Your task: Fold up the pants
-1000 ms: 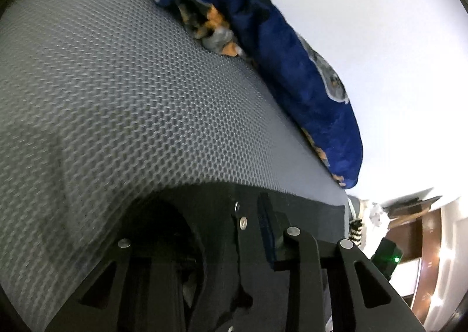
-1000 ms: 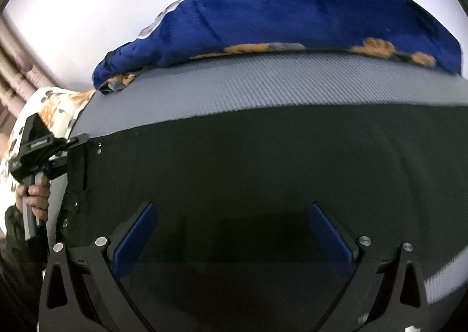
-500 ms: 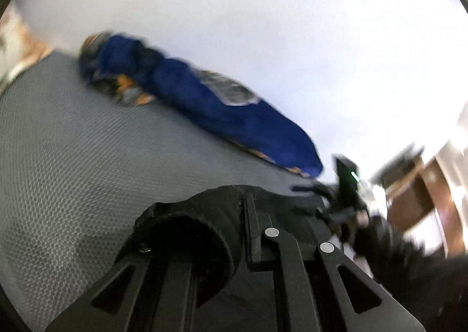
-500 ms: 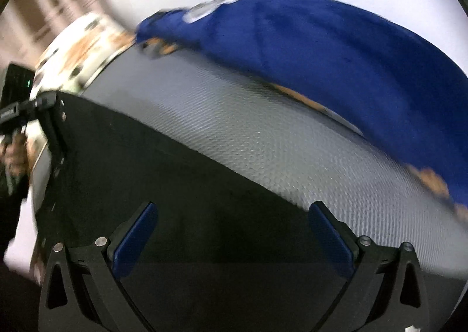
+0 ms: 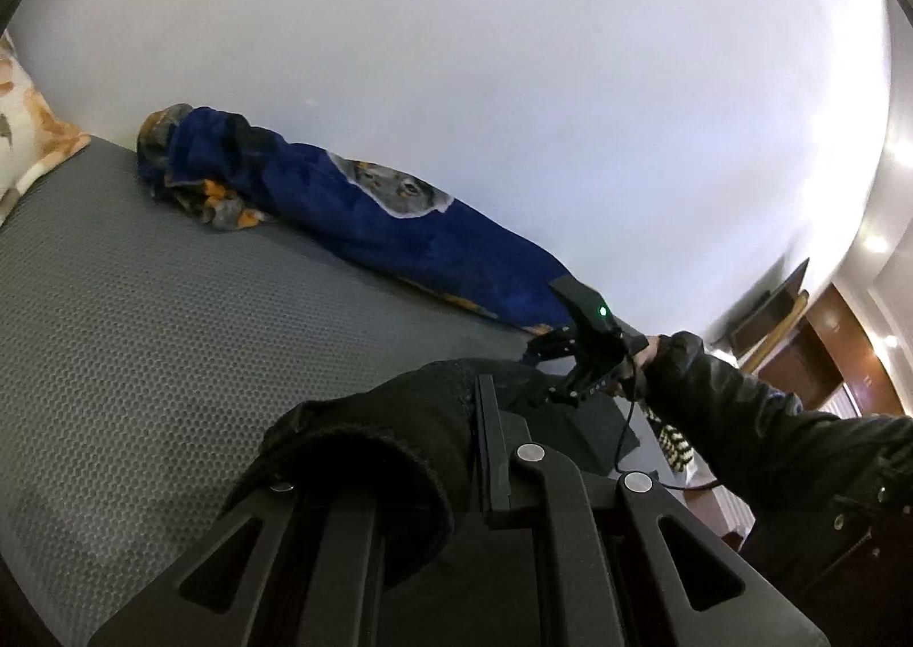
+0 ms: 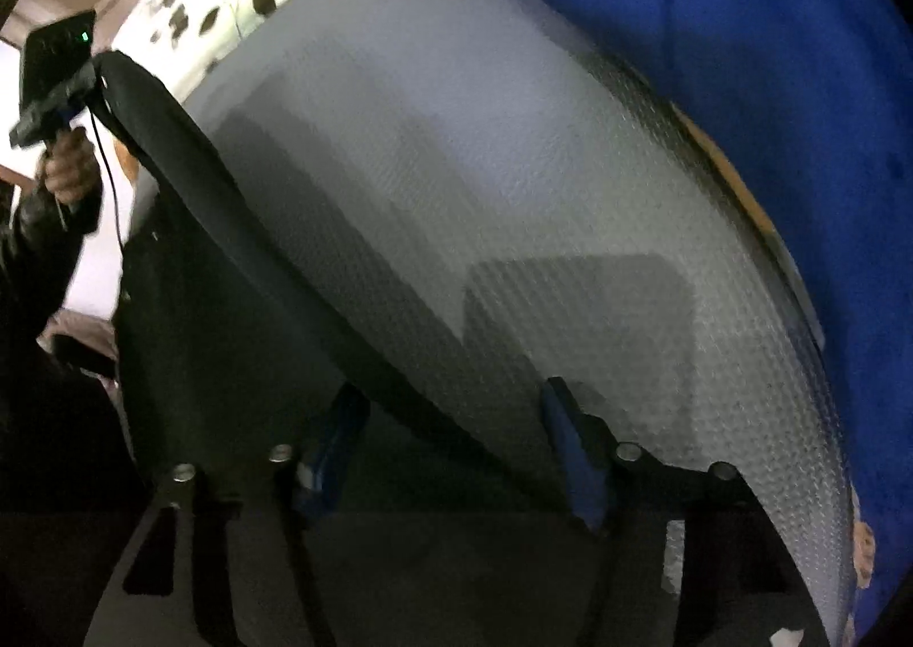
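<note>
Left hand-held gripper (image 5: pixel 485 419) clamped on pants (image 5: pixel 388 453) corner; right hand-held gripper (image 6: pixel 451 453) jaws just closing, half apart around the pants edge running toward left.

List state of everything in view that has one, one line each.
Pants: black, one end pinched and lifted off the mat, not folded yet.
Left gripper: shut on pants.
Right gripper: jaws just been closing, pants edge between them, pads not clearly pressing yet.
Blue blanket: bunched along the wall.
Grey mat: flat, pants partly on it.
Pillow: at the mat's end.
</note>
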A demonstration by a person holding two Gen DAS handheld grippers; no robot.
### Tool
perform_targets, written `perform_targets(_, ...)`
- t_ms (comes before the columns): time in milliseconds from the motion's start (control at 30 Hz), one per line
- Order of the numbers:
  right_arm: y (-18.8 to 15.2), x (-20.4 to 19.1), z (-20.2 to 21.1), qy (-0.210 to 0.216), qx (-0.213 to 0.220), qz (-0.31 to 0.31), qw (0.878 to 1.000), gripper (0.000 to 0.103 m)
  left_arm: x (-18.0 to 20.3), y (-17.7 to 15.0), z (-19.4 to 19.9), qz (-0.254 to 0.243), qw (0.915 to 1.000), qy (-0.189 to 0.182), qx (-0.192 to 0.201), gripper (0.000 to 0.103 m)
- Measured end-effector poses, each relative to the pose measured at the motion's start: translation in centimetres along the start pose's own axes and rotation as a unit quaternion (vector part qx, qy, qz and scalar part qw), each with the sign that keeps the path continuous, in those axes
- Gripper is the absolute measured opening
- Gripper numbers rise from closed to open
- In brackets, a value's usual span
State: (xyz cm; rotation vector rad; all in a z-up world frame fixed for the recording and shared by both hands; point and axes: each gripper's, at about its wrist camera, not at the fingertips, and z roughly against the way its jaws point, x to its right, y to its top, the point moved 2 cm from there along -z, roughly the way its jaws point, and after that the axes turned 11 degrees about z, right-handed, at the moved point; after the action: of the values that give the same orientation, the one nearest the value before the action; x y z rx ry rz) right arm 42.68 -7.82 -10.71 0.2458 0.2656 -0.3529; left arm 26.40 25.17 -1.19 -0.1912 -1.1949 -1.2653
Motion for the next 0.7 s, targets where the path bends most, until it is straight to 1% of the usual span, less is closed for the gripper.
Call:
perform_targets(67,-1.0,0.3,0.4,-0.007,0.002,-0.004,1.0,0.047,0.2,-0.1,0.3,-0.003,1.0,0.006,0.0,0.009)
perform_targets(133,-2.4,0.7,0.9,-0.017,-0.001,-0.02,1.0,0.036,0.2,-0.1,0.3,-0.002,0.9999,0.01,-0.001,0.009)
perform_targets(167,-2.9,0.8,0.9,-0.023,-0.003,-0.024,0.999,0.033,0.2,-0.2,0.4,-0.001,0.9999,0.01,-0.001,0.009)
perform_targets(233,-3.8,0.7,1.1,-0.044,-0.006,-0.034,0.998,0.019,-0.1,0.0,0.1,0.003,0.9999,0.015,0.0,0.009)
perform_targets(300,-4.7,0.5,1.3,-0.072,-0.008,-0.048,0.996,0.013,-0.4,0.1,-0.4,0.007,0.9998,0.017,-0.001,0.009)
perform_targets(400,-5.1,-1.4,2.2,-0.147,0.001,-0.049,0.988,0.009,-0.3,0.0,-0.4,0.005,0.9997,0.022,0.002,0.009)
perform_targets(433,-5.3,-2.4,2.8,-0.174,0.011,-0.054,0.983,0.008,-0.4,-0.1,-0.3,0.008,0.9997,0.022,0.004,0.009)
perform_targets(533,-6.3,-5.5,5.1,-0.236,0.05,-0.079,0.967,0.008,-0.1,-0.4,0.5,0.004,0.9996,0.028,0.003,0.009)
perform_targets(600,-7.3,-8.2,6.5,-0.266,0.072,-0.095,0.956,0.008,0.2,-0.9,1.2,0.0,0.9997,0.022,-0.001,0.009)
perform_targets(700,-8.8,-13.1,8.1,-0.3,0.093,-0.111,0.943,0.008,1.2,-2.3,2.7,-0.014,0.9997,0.015,-0.011,0.009)
